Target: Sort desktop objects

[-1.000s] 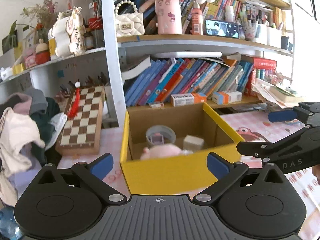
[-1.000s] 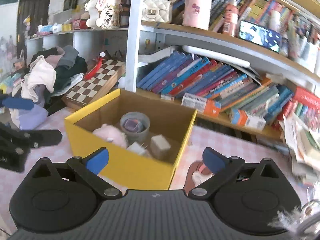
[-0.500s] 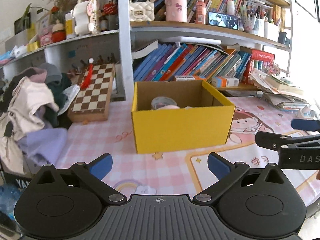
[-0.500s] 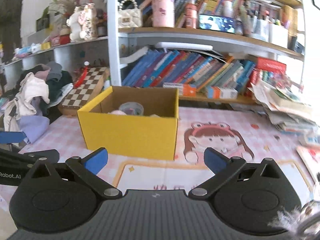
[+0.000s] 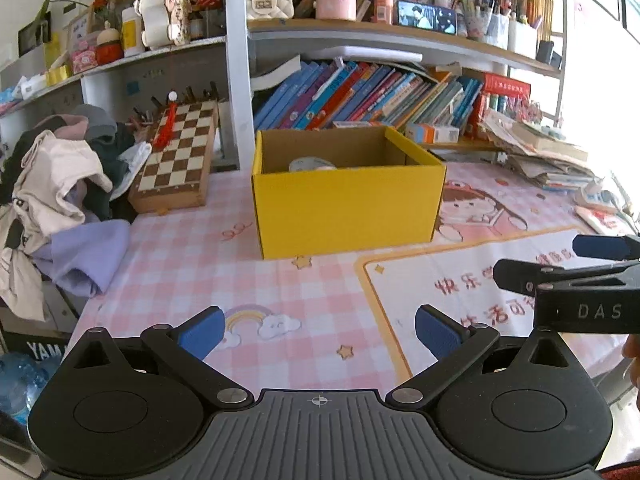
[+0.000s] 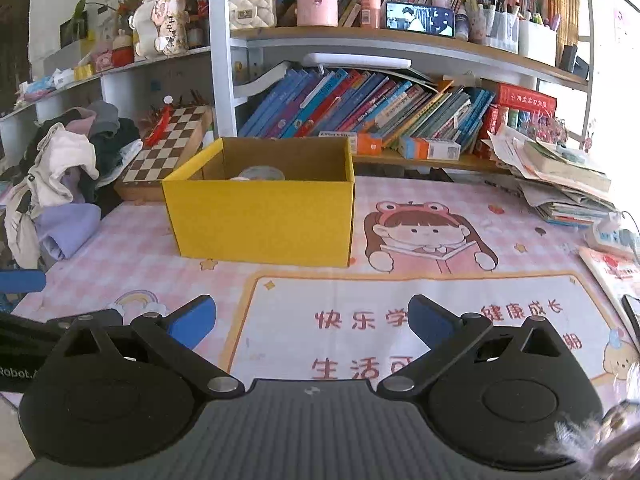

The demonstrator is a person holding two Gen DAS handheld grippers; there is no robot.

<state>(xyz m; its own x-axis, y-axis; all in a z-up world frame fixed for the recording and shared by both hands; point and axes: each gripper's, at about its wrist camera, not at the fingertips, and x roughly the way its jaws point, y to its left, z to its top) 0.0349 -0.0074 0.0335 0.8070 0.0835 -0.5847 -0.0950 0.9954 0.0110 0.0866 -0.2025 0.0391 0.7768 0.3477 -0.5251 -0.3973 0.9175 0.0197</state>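
Over the last second you have drawn both grippers up and back from directly above the yellow cardboard box (image 6: 262,216), so that it now stands well ahead of you on the pink checked desk mat (image 5: 192,256). Your left gripper (image 5: 318,330) and your right gripper (image 6: 310,320) each hang with fingers spread wide and nothing between them. Inside the box only the rim of a clear tape roll (image 5: 312,165) shows over the front wall; the rest of its contents are hidden from this low angle. Going by that retreat with empty claws, and by the bare mat in front of the box, the sorting looks to be at or near its end. Around you, a chessboard (image 5: 176,164) leans just left of the box, a heap of clothes (image 5: 60,184) crowds the left edge, and stacked papers (image 6: 560,176) sit to the right. Nothing lies between your grippers and the box.
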